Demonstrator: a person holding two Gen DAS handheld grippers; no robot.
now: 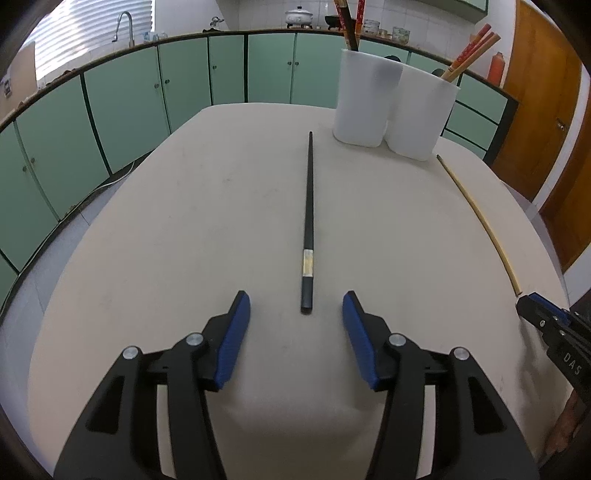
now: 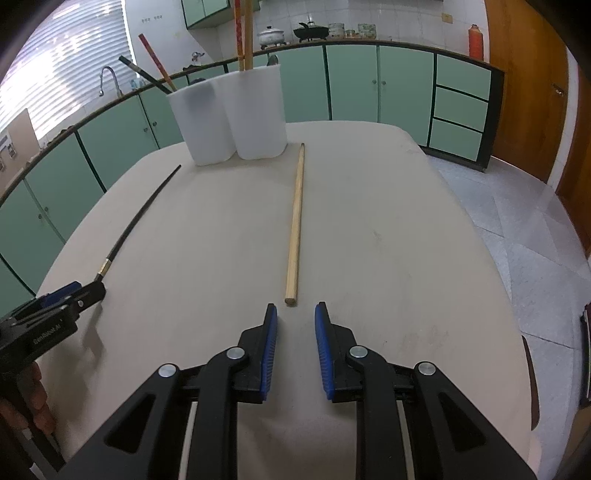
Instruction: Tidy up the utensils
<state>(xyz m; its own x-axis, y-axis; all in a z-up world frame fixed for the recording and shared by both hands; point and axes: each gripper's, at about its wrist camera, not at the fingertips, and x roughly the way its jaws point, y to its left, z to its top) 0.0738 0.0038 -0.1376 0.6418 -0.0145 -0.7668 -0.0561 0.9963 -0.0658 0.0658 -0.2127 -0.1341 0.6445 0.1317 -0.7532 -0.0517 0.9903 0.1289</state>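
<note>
Nearest, L wrist view: left gripper (image 1: 296, 308) fills the bottom, jaws parted wide w/ nothing between the blue pads (image 1: 232, 339). The black chopstick (image 1: 308, 229) lies on the beige table (image 1: 166, 240) just ahead of the tips; its butt end sits in line w/ the gap but clear of both pads, and the shaft runs toward 12 o'clock, w/ a pale band near the butt. At 3 o'clock the tip of the right gripper (image 1: 532, 306) pokes in at frame edge.

R wrist view: right gripper (image 2: 295, 314) has jaws only narrowly apart, holding nothing. The wooden chopstick (image 2: 295, 225) lies just past the tips, butt end slightly toward the 11 o'clock pad, not touching, shaft running to 12 o'clock. At 9 o'clock the left gripper shows again, w/ a person's fingers (image 2: 37, 402) wrapped on its handle; the black chopstick's end lies right at its tip.

Further out, at the far table edge: two white holders (image 2: 229, 118) stand upright, touching side by side, each w/ chopsticks (image 2: 155, 66) sticking up. The wooden stick's far tip ends just beside the 3 o'clock holder.

Beyond: green cabinets (image 1: 122, 107), counter w/ a tap (image 1: 123, 26), a white pot (image 2: 271, 35).
</note>
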